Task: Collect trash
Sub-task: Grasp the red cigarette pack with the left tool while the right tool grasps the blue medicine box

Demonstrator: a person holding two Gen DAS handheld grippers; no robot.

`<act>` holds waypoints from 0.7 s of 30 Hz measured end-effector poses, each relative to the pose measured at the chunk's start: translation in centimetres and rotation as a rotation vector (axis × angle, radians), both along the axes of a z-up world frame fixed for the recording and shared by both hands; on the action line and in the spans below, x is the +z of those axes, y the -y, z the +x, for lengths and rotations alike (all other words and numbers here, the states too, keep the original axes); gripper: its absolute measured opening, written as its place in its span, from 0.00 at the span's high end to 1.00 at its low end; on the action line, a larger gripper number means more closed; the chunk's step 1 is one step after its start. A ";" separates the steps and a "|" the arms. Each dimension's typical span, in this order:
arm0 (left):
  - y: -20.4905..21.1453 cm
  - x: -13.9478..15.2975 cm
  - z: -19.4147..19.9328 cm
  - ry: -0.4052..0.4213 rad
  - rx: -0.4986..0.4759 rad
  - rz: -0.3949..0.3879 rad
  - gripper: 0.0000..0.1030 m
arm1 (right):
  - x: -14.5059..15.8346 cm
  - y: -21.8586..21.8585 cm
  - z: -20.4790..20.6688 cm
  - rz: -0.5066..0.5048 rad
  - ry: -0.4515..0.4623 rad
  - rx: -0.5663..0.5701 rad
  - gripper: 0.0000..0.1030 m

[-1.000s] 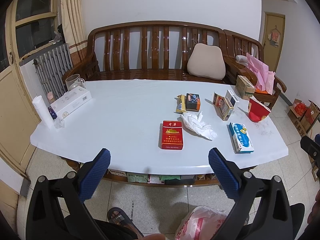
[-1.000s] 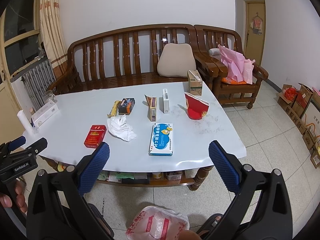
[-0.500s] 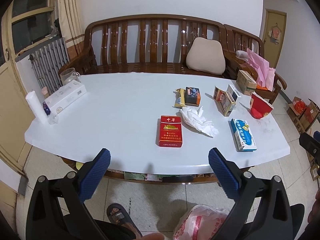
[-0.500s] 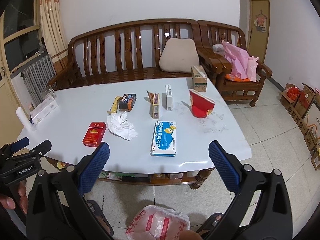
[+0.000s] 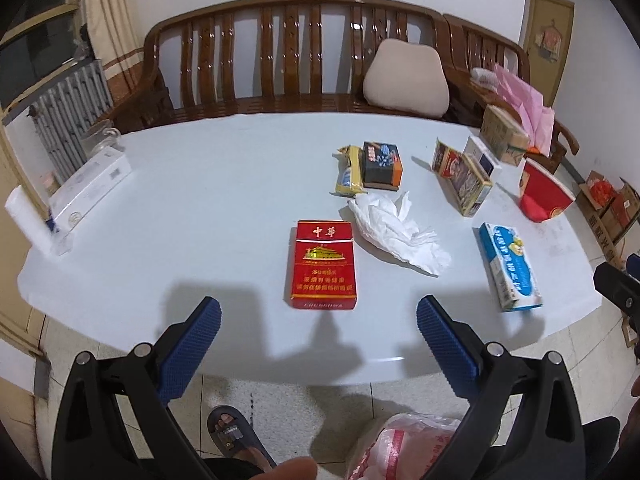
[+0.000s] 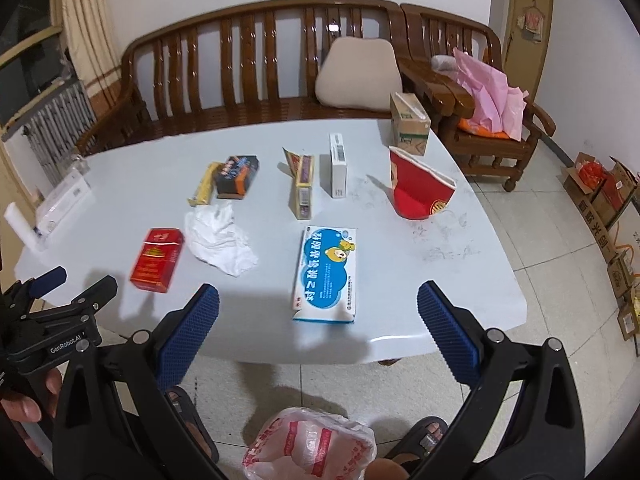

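Nearest to me, below both claws, a thin plastic bag (image 6: 308, 444) printed in red sat on the floor between the person's sandalled feet, mouth up; I judged it was placed there to receive the trash. Only its top showed in either view.

The left claw (image 5: 318, 322) was spread wide and held nothing, hovering over the near edge of the bench (image 5: 200, 208). Just ahead of it, between its fingers, lay a red cigarette pack (image 5: 322, 265), flat and square to me, which I took as its likeliest first pick. Just beyond and to the right of that sat a crumpled white tissue (image 5: 396, 232).

The right claw (image 6: 318, 320) was likewise wide and empty, with a blue-and-white medicine box (image 6: 326, 274) lying flat straight ahead of it, close to the bench edge. I could see the left claw's side at the lower left of this view, with fingers (image 6: 24, 400) of a hand wrapped round its handle.

Further out stood a yellow wrapper (image 6: 204, 184) touching a dark small box (image 6: 236, 176), two cartons on their narrow sides (image 6: 302, 186), and a tipped red paper cup (image 6: 420, 190). Whether any box was empty I could not tell. At the far right corner sat a brown carton (image 6: 410, 122); far left, a long white box (image 5: 90, 186) and a white roll (image 5: 30, 218), possibly not trash.

Beyond the bench ran a wooden settee (image 5: 280, 48) with a beige cushion (image 5: 406, 78).
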State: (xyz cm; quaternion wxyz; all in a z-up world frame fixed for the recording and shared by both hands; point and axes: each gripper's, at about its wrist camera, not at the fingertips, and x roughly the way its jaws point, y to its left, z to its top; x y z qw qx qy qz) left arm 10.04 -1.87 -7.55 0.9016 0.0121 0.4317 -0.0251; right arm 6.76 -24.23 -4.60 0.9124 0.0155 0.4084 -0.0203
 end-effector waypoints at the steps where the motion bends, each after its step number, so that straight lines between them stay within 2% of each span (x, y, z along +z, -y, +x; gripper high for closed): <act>1: 0.2 -0.4 0.5 -0.007 -0.003 0.003 0.07 | -0.4 0.1 0.6 0.000 -0.010 -0.004 0.06; 14: -0.3 -5.2 5.9 -0.131 0.006 -0.012 0.07 | -5.7 0.4 6.2 0.014 -0.138 -0.023 0.06; 21: 0.0 -7.6 7.5 -0.173 -0.009 0.012 0.07 | -9.3 0.1 8.3 0.012 -0.215 -0.026 0.06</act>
